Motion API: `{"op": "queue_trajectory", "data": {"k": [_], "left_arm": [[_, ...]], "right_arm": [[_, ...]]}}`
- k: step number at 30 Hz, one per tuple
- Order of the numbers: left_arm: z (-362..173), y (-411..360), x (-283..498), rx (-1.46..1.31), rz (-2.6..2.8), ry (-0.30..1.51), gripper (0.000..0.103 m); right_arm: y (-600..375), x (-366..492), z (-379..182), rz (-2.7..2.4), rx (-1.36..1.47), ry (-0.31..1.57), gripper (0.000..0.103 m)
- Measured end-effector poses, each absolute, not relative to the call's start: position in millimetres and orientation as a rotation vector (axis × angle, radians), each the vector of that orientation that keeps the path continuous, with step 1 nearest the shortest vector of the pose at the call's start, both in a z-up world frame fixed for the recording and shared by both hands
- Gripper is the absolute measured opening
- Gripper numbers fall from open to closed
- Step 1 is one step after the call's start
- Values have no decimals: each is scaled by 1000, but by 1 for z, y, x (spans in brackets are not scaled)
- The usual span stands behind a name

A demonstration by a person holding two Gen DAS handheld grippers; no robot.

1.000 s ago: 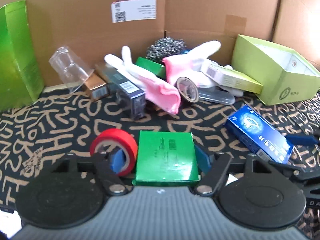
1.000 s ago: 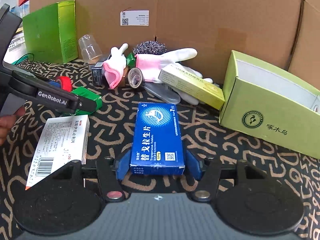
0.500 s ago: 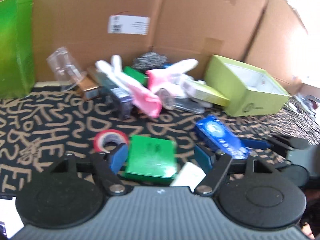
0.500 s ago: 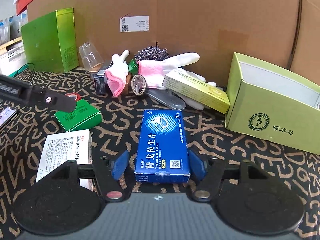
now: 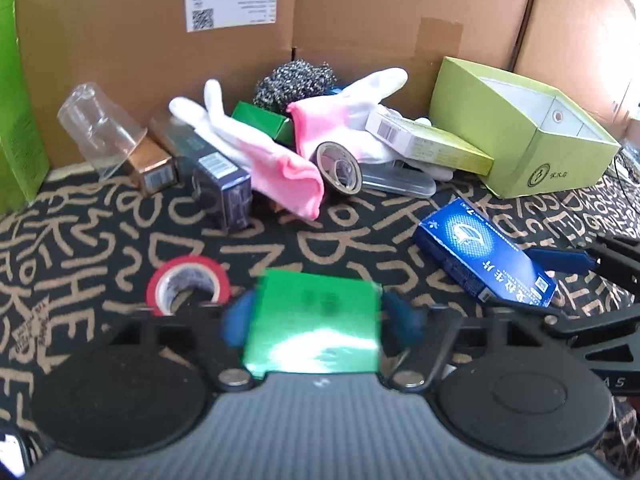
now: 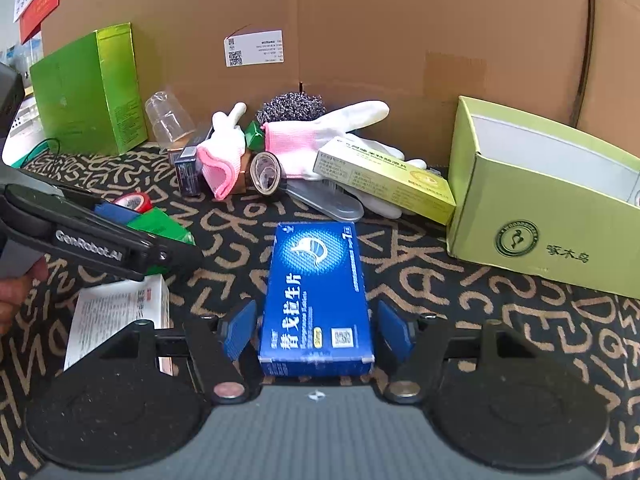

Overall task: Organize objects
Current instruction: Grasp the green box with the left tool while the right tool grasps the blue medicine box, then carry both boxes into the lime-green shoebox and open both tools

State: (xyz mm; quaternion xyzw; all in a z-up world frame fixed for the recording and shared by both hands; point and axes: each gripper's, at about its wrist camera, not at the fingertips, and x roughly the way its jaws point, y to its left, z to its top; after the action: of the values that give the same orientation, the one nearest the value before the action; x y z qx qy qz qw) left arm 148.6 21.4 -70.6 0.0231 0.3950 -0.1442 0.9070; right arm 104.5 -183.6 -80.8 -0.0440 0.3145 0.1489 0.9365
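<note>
Right gripper straddling a blue box on a patterned cloth

The right gripper (image 6: 318, 330) has its blue pads on either side of the blue medicine box (image 6: 316, 300), a narrow gap showing on each side. At 9 o'clock the left gripper (image 6: 132, 226) reaches in over a green box (image 6: 160, 226), with a red tape roll (image 6: 134, 201) just behind and a white box (image 6: 120, 312) below it. At 12 o'clock a heap lies against the cardboard wall (image 6: 360, 20): pink-cuffed gloves (image 6: 304, 140), a steel scourer (image 6: 290, 108), a yellow-green carton (image 6: 384, 176). At 2 o'clock stands an open lime-green box (image 6: 540, 216).
</note>
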Motion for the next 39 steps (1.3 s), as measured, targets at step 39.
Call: {"op": "queue_trajectory", "data": {"k": [39], "left_arm": [[22,-230,265,16,-453,637,61]], "right_arm": [[-366,226,1,-104,-72,536,60]]}}
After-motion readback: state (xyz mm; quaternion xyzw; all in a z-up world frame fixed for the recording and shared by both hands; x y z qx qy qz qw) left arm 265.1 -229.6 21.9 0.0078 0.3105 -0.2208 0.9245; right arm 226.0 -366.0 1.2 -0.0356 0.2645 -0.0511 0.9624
